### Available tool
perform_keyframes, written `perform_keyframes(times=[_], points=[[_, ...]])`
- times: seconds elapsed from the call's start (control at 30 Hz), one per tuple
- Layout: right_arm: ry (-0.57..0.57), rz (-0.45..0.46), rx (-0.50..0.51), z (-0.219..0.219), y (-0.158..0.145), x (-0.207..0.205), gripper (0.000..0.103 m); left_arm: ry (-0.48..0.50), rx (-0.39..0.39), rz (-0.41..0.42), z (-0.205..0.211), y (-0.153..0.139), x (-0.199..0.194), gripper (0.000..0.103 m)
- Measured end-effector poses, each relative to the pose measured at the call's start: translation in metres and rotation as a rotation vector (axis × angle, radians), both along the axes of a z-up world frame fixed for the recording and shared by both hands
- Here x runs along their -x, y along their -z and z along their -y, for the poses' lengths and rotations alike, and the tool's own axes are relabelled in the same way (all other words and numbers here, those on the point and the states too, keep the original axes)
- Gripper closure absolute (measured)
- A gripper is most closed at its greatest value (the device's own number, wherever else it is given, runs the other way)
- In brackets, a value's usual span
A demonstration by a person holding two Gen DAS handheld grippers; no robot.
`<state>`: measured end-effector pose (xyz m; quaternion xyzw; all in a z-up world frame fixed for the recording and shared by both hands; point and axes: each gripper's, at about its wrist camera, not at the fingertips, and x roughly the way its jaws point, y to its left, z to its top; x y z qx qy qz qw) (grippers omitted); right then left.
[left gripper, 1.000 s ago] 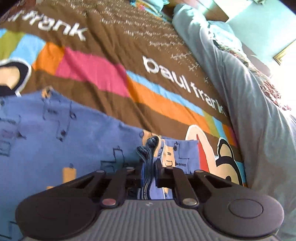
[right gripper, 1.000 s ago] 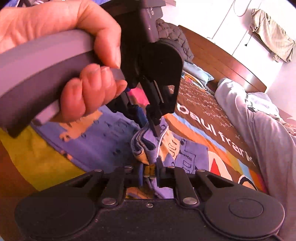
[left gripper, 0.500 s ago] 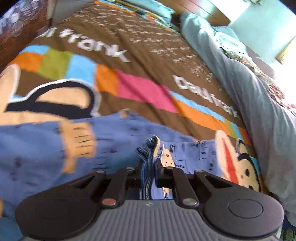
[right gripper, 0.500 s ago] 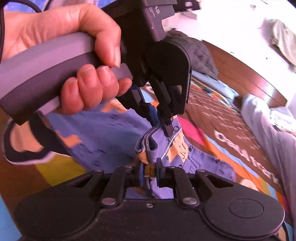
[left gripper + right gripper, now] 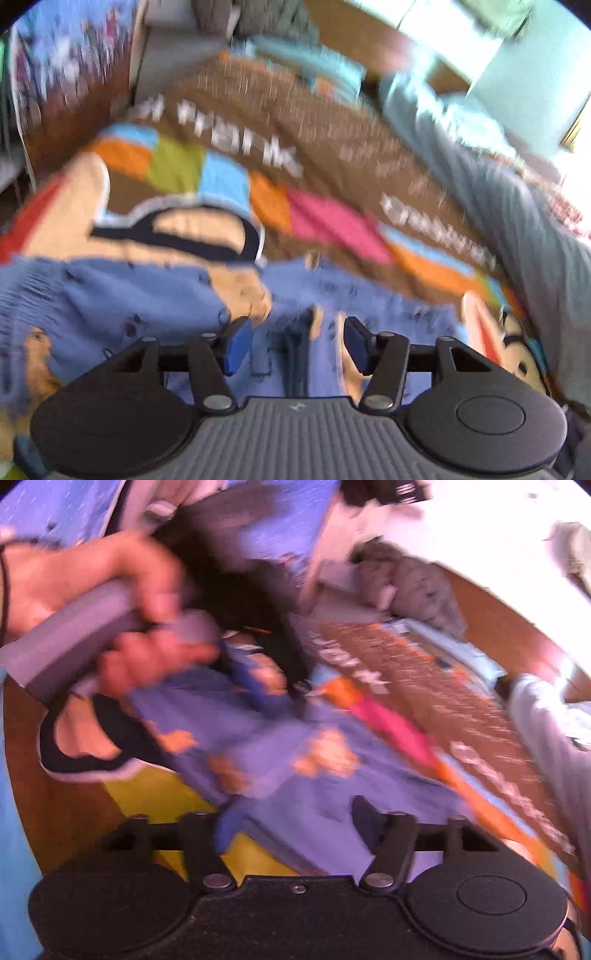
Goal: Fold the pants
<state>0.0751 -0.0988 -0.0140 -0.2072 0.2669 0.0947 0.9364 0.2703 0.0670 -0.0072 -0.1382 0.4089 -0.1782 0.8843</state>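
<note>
The blue pants (image 5: 129,295) with orange and dark prints lie on the bed, blurred by motion. My left gripper (image 5: 297,332) has its jaws opening; a bunched edge of the pants stands between the blue pads (image 5: 238,345) with gaps on both sides. My right gripper (image 5: 295,818) also has its jaws opening over the pants (image 5: 388,786), and the cloth lies loose between and below its fingers. In the right wrist view a hand (image 5: 110,590) holds the left gripper's grey handle above the pants' far side.
The pants rest on a brown bedspread (image 5: 258,122) with coloured blocks and white lettering. A grey-blue quilt (image 5: 517,206) runs along the right side. A wooden headboard (image 5: 498,627) and pillows (image 5: 332,74) stand at the far end.
Both grippers were shut on the pants' bunched edge; now both stand apart and the cloth has dropped loose. The left gripper's view has swung along the bed, and both views are blurred.
</note>
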Motion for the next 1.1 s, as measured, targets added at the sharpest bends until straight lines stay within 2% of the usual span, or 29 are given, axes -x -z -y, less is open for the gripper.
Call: perform_keyframes(times=[0.1, 0.13, 0.17, 0.27, 0.3, 0.33, 0.4, 0.43, 0.47, 0.53, 0.6, 0.63, 0.7, 0.73, 0.8, 0.83, 0.87, 0.93, 0.97, 1.0, 1.03, 1.1], points=[[0.161, 0.073, 0.025, 0.055, -0.008, -0.014, 0.038, 0.008, 0.102, 0.054, 0.012, -0.007, 0.013, 0.044], [0.191, 0.088, 0.01, 0.073, -0.006, -0.028, 0.049, 0.029, 0.134, 0.057, 0.02, -0.004, 0.014, 0.044], [0.189, 0.083, -0.031, 0.087, -0.003, -0.039, 0.062, 0.055, 0.147, 0.052, 0.029, 0.001, 0.014, 0.044], [0.064, -0.038, -0.247, 0.115, 0.015, -0.085, 0.078, 0.069, 0.096, 0.011, 0.052, 0.027, 0.006, 0.046], [0.025, -0.062, -0.298, 0.118, 0.023, -0.092, 0.079, 0.055, 0.07, -0.011, 0.055, 0.038, 0.001, 0.05], [-0.018, -0.085, -0.316, 0.116, 0.03, -0.098, 0.08, 0.052, 0.059, -0.017, 0.056, 0.049, -0.001, 0.068], [-0.053, -0.08, -0.221, 0.107, 0.044, -0.11, 0.088, 0.044, 0.046, 0.011, 0.051, 0.061, -0.001, 0.083], [-0.035, -0.086, -0.189, 0.108, 0.05, -0.115, 0.092, 0.051, 0.051, 0.024, 0.046, 0.064, 0.001, 0.088], [-0.003, -0.096, -0.199, 0.115, 0.054, -0.12, 0.094, 0.056, 0.079, 0.026, 0.04, 0.068, 0.002, 0.089], [0.078, -0.125, -0.346, 0.144, 0.054, -0.13, 0.103, 0.031, 0.152, 0.003, 0.024, 0.073, 0.002, 0.099], [0.206, -0.113, -0.395, 0.167, 0.054, -0.132, 0.103, 0.004, 0.212, -0.029, 0.015, 0.077, -0.001, 0.1], [0.287, -0.123, -0.404, 0.18, 0.055, -0.133, 0.091, -0.01, 0.231, -0.04, 0.011, 0.076, 0.0, 0.1], [0.324, -0.126, -0.451, 0.194, 0.047, -0.125, 0.092, -0.038, 0.245, -0.039, 0.007, 0.068, 0.006, 0.097], [0.292, -0.107, -0.432, 0.188, 0.04, -0.118, 0.092, -0.055, 0.237, -0.023, 0.005, 0.064, 0.01, 0.08], [0.186, -0.071, -0.349, 0.163, 0.025, -0.091, 0.089, -0.069, 0.212, 0.024, 0.003, 0.049, 0.028, 0.058], [0.127, -0.067, -0.328, 0.149, 0.019, -0.076, 0.088, -0.059, 0.203, 0.046, 0.004, 0.042, 0.038, 0.051], [0.068, -0.075, -0.316, 0.136, 0.016, -0.062, 0.087, -0.034, 0.188, 0.058, 0.006, 0.038, 0.048, 0.052], [-0.012, -0.118, -0.263, 0.113, 0.02, -0.043, 0.086, 0.012, 0.119, 0.011, 0.013, 0.041, 0.06, 0.055], [-0.012, -0.118, -0.263, 0.113, 0.02, -0.043, 0.086, 0.027, 0.069, -0.004, 0.016, 0.046, 0.064, 0.061], [-0.016, -0.169, -0.16, 0.098, 0.039, -0.033, 0.086, 0.039, 0.03, 0.024, 0.018, 0.049, 0.069, 0.07], [-0.007, -0.156, -0.158, 0.099, 0.044, -0.031, 0.086, 0.044, 0.005, 0.043, 0.017, 0.049, 0.073, 0.074], [0.049, -0.173, -0.211, 0.108, 0.041, -0.038, 0.084, 0.028, 0.019, 0.031, 0.012, 0.047, 0.076, 0.074]])
